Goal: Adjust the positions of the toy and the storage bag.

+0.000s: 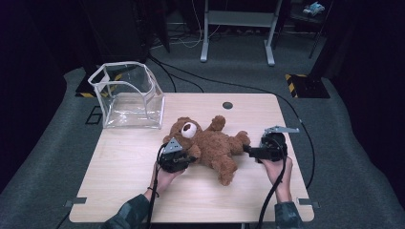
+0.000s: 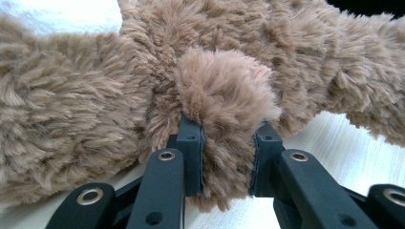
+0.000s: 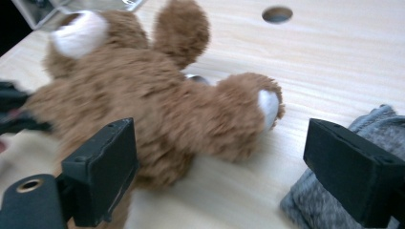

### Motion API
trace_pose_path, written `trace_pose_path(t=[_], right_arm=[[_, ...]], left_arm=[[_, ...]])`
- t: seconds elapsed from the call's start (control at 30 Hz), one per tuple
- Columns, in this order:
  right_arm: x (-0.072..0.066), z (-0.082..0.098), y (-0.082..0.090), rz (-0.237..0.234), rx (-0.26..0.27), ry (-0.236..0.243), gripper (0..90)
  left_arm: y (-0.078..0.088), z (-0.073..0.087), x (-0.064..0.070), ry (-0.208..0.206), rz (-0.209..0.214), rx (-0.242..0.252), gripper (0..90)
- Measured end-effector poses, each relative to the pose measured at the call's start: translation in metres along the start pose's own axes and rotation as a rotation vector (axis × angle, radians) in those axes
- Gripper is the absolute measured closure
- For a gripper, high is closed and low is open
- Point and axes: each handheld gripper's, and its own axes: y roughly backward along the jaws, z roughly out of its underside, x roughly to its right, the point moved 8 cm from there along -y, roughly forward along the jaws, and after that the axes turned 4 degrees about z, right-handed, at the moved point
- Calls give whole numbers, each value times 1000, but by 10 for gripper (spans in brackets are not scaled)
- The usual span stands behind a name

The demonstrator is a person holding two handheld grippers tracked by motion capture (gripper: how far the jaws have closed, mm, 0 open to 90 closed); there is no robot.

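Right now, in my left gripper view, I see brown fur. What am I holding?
Observer: A teddy bear, lying face up on the table. Your left gripper is clamped on its arm.
Operator: Where's my other gripper?
Observer: The right gripper is at the bear's foot, fingers wide open, not pressing it.
Operator: Anywhere to put teddy?
Observer: A clear box stands at the table's far left corner.

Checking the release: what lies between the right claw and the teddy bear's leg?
Bare tabletop; the right claw stands open, short of the teddy bear, as the right gripper view shows.
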Motion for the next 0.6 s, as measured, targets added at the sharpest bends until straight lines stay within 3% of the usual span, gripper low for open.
trace_pose_path(t=[0.03, 0.1, 0.13, 0.2, 0.27, 0.47, 0.6], right_arm=[[0, 0, 0, 0, 0, 0, 97], [10, -3, -28, -19, -64, -55, 49], [10, -3, -28, -19, -64, -55, 49], [13, -5, -52, -72, -122, -100, 0], [13, -5, -64, -114, -138, -119, 0], [11, 1, -82, -135, -190, -138, 0], [8, 12, -93, -154, -227, -138, 60]], left_arm=[[0, 0, 0, 1, -1, 1, 716], [0, -1, 0, -11, -6, 1, 714], [0, -1, 0, -11, -6, 1, 714], [0, -1, 0, -9, -5, 2, 713], [0, -1, 0, -7, -4, 3, 712], [0, -1, 0, -12, -8, 4, 704], [-2, -1, 0, -16, -9, 1, 672]])
